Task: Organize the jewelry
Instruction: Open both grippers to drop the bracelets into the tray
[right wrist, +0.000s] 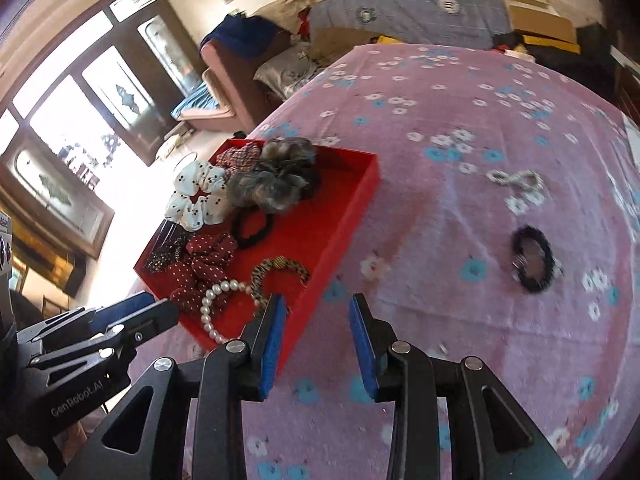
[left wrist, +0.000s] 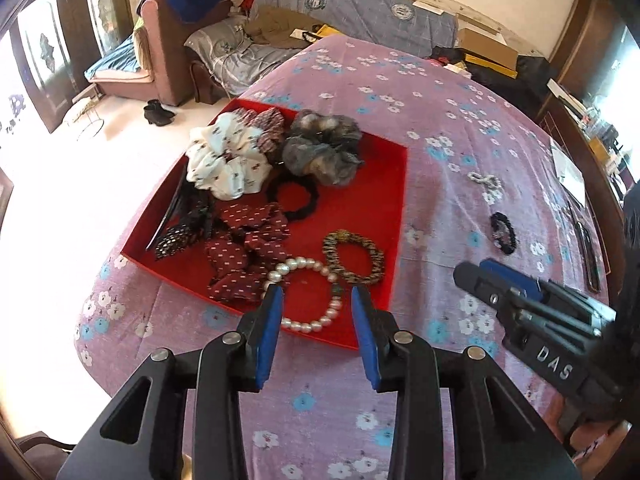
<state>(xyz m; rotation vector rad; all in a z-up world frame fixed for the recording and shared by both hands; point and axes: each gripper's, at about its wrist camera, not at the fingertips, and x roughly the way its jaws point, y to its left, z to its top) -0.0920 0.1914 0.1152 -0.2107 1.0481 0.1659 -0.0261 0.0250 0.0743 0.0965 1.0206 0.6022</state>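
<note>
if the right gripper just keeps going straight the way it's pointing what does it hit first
Probably the flowered pink bedspread, just outside the red tray. The right gripper is open and empty. The black hair tie lies off to one side. Depth is hard to judge.

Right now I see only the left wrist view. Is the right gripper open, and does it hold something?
Observer: Its own camera shows the right gripper open, with nothing between the blue pads.
Operator: What lies in front of it?
Observer: Bare pink flowered cloth, just right of the red rectangular tray's outer wall.
Operator: Where are the loose pieces from there?
Observer: The black fuzzy hair tie lies ahead and to the right of the fingers; the small white bead loop lies beyond it.
</note>
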